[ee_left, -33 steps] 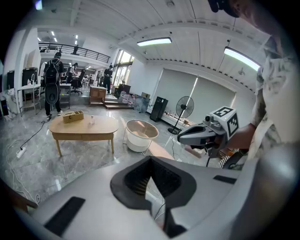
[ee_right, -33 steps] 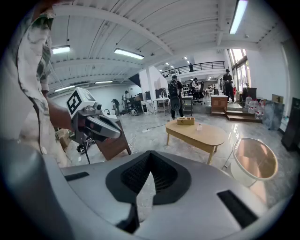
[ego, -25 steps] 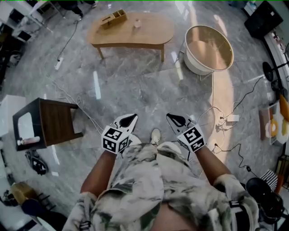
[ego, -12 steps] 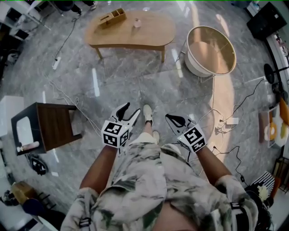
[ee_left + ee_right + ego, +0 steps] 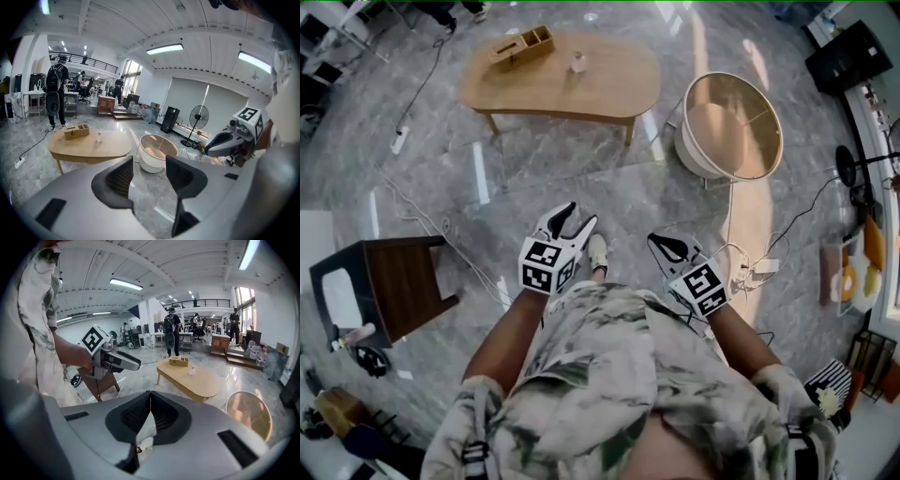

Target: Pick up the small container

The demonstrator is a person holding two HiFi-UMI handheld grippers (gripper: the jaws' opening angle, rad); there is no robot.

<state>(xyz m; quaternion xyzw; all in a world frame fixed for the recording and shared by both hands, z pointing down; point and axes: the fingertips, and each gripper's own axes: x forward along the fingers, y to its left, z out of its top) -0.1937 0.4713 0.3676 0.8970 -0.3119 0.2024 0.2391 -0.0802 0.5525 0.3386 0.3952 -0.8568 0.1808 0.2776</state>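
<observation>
The small container (image 5: 578, 63), a little pale bottle, stands on the oval wooden table (image 5: 609, 89) far ahead, next to a wooden box (image 5: 521, 45). It also shows as the small container (image 5: 99, 136) in the left gripper view and as the small container (image 5: 191, 371) in the right gripper view. My left gripper (image 5: 581, 214) is held at waist height with its jaws open and nothing between them. My right gripper (image 5: 653, 239) is level with it and shut, empty. Both are well short of the table.
A round white tub (image 5: 731, 122) with a tan inside stands right of the table. A dark side table (image 5: 398, 281) is at my left. Cables and a power strip (image 5: 764, 265) lie on the marble floor at right. People stand beyond the table (image 5: 55, 93).
My left gripper's jaws have gone from shut to open and it has moved forward. The person has stepped ahead, one shoe showing between the grippers. The right gripper stays shut.
</observation>
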